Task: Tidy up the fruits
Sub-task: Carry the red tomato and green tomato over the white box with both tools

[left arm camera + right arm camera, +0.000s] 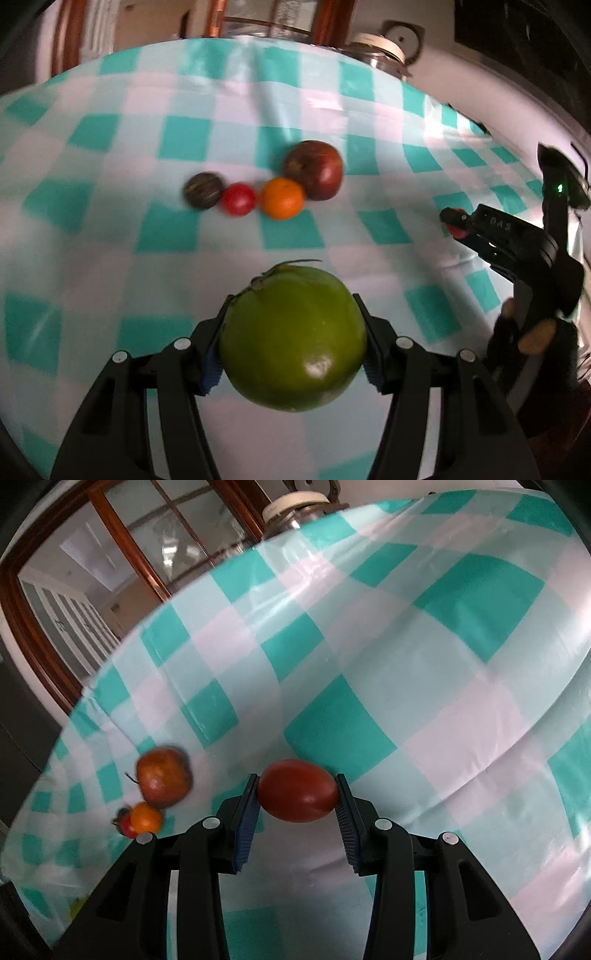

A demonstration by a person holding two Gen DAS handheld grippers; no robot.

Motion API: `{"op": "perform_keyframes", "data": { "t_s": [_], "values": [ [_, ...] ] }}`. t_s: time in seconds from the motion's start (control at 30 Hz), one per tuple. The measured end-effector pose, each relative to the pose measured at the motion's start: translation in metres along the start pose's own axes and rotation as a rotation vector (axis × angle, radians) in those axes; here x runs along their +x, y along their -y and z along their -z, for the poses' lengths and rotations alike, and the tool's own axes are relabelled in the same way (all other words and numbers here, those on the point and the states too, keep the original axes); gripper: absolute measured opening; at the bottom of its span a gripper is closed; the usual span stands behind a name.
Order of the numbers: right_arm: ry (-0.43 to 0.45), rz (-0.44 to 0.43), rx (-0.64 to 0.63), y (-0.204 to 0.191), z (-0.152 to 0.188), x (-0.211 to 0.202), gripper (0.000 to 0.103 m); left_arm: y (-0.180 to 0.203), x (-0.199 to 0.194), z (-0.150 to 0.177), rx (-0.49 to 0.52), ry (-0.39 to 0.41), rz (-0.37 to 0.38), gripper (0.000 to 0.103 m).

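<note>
Left wrist view: gripping green fruit point(293, 338) in left gripper point(291, 345), row of fruits point(264, 184) lying straight ahead on checked cloth point(110, 147); right gripper point(297, 797), off to the right, clamping oval red fruit point(297, 790) crosswise.

tablecloth point(424, 672) – glossy, smooth plastic sheet | green fruit point(293, 339) – shiny skin | gripper pads point(246, 823) – ribbed blue

Left gripper point(291, 343) and right gripper point(297, 801) clamped (both angled downward).
</note>
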State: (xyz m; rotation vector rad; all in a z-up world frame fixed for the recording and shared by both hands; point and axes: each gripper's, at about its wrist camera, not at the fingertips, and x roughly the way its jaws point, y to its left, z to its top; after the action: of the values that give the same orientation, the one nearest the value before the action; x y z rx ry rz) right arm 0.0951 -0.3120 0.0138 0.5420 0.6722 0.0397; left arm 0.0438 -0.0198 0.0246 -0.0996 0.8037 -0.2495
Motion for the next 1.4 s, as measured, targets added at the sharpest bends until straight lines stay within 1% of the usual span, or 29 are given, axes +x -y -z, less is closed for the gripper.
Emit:
{"op": "perform_keyframes", "data": {
  "t_s": [0.07,0.1,0.13,0.2,0.3,0.4,0.57,0.73,0.83,0.93,1.03,1.1,1.2,1.23,1.27,1.4],
  "values": [
    [0.017,-0.051,-0.026,-0.005,0.002,-0.007,0.04,-0.01,-0.013,0.01,-0.022,0.006,-0.001,0.06],
    [0.03,-0.063,-0.032,-0.006,0.004,-0.012,0.041,-0.013,-0.018,0.014,-0.028,0.008,-0.004,0.06],
    [0.033,-0.07,-0.033,-0.008,0.007,-0.015,0.041,-0.017,-0.023,0.018,-0.035,0.008,-0.006,0.06],
    [0.001,-0.063,-0.03,-0.012,0.019,-0.025,0.041,-0.02,-0.029,0.023,-0.047,0.004,-0.002,0.06],
    [-0.037,-0.072,-0.023,-0.022,0.053,-0.052,0.041,-0.023,-0.045,0.032,-0.048,0.018,0.005,0.06],
    [-0.04,-0.075,-0.085,-0.038,0.089,-0.088,0.041,-0.02,-0.058,0.042,-0.03,0.031,-0.004,0.06],
    [-0.06,-0.099,-0.191,-0.056,0.136,-0.139,0.041,-0.006,-0.082,0.068,0.008,0.03,0.009,0.06],
    [-0.045,-0.098,-0.252,-0.055,0.161,-0.183,0.041,0.018,-0.105,0.095,0.078,0.033,0.016,0.06],
    [-0.014,-0.082,-0.3,-0.049,0.171,-0.212,0.041,0.035,-0.112,0.109,0.127,0.023,0.02,0.06],
    [0.016,-0.058,-0.325,-0.034,0.18,-0.238,0.041,0.054,-0.115,0.121,0.181,0.011,0.028,0.06],
    [0.034,-0.04,-0.318,-0.014,0.185,-0.259,0.041,0.072,-0.116,0.129,0.214,-0.001,0.043,0.06],
    [0.052,-0.011,-0.314,0.004,0.188,-0.275,0.041,0.084,-0.117,0.134,0.236,-0.006,0.052,0.06],
    [0.082,0.038,-0.298,0.036,0.193,-0.304,0.041,0.111,-0.124,0.144,0.289,-0.011,0.087,0.06],
    [0.089,0.059,-0.287,0.048,0.196,-0.313,0.041,0.124,-0.128,0.148,0.32,-0.01,0.109,0.06],
    [0.1,0.096,-0.268,0.066,0.199,-0.325,0.041,0.137,-0.131,0.153,0.35,-0.007,0.131,0.06],
    [0.107,0.204,-0.166,0.131,0.217,-0.36,0.041,0.194,-0.145,0.181,0.493,-0.022,0.272,0.06]
  ]
}}
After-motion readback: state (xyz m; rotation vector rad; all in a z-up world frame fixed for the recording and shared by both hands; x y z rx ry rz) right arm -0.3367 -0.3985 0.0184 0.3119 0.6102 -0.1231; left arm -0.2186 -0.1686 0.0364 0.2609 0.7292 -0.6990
